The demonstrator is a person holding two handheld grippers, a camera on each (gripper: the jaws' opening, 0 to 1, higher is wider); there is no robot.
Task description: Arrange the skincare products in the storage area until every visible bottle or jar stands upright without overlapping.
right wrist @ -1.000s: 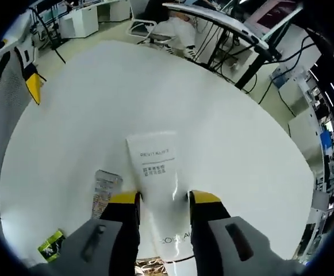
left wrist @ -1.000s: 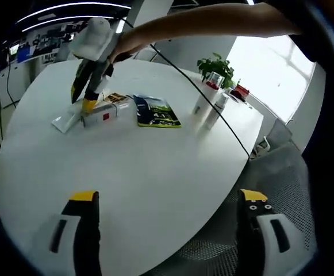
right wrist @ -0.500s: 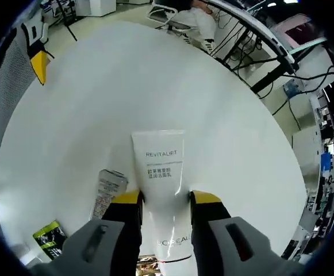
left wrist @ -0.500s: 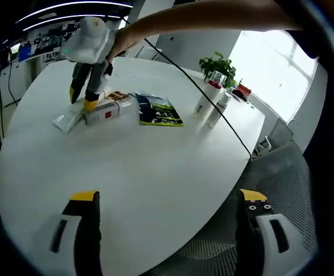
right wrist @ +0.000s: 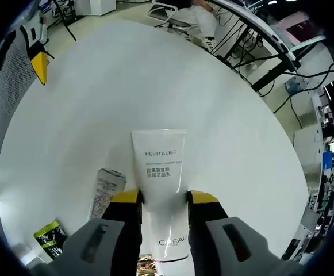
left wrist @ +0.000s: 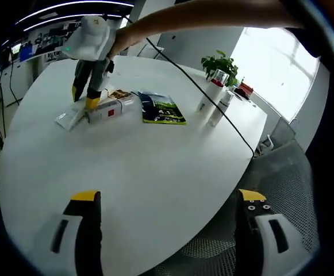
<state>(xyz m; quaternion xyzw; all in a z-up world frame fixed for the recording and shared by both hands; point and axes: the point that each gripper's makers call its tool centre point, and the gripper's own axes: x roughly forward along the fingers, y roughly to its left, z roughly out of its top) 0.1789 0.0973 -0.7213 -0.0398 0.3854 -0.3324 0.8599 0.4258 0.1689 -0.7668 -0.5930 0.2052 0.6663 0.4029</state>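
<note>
Left yellow-tipped grey gripper [left wrist: 168,201]: jaws spread wide, nothing between | right yellow-tipped grey gripper [right wrist: 162,198]: jaws clamped, pointed down | bare forearm [left wrist: 212,12] stretched across.

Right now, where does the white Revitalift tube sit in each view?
Left gripper view: white tube lies far upper left on the table, under the right gripper.
Right gripper view: same tube centre-bottom, between the jaws.
Shared landmark: green booklet, also at lower left.
</note>
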